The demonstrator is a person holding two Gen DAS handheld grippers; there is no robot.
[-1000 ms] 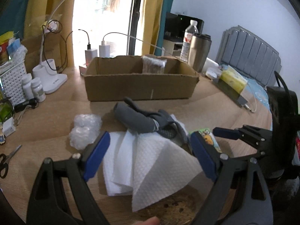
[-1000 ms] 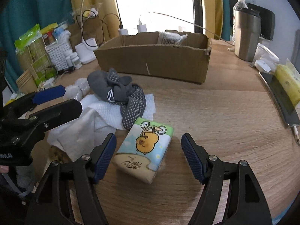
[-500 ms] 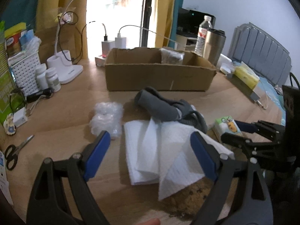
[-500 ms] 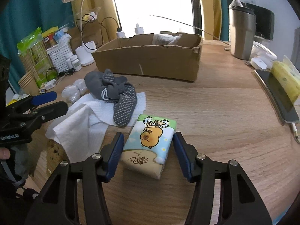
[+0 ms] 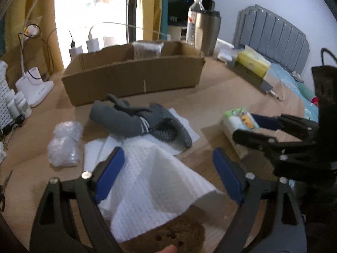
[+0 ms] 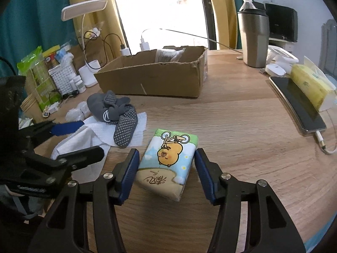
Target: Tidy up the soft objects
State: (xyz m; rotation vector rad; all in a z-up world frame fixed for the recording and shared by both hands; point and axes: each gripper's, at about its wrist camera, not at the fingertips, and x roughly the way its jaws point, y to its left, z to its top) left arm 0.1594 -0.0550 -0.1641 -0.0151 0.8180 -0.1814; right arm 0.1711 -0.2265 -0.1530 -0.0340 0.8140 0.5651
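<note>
Tissues first, by the look of it: the right tool (image 6: 166,171) has narrowed around the tissue pack (image 6: 167,164) over the last second, going from a wide straddle to blue pads just beside both long sides of the pack. Whether the pads actually press the wrapper I cannot tell; a thin gap seems to remain on each side, and the pack lies flat on the wooden surface (image 6: 242,130), not lifted. My judgement is that the grasp is about to complete, and the cardboard box (image 6: 151,78) further back is the likely place for it.

The left tool (image 5: 166,172) is spread wide and holds nothing. It hangs above the white paper towels (image 5: 155,181), whose near corner folds up between its fingers. Its view has shifted over that second, so the pack and the right tool now show at its right. Grey socks (image 5: 134,122) lie in a heap on the far edge of the towels, and a clear plastic wad (image 5: 64,143) sits just left of them. These soft things are still loose on the surface, so most of the sorting seems left to do.
</note>
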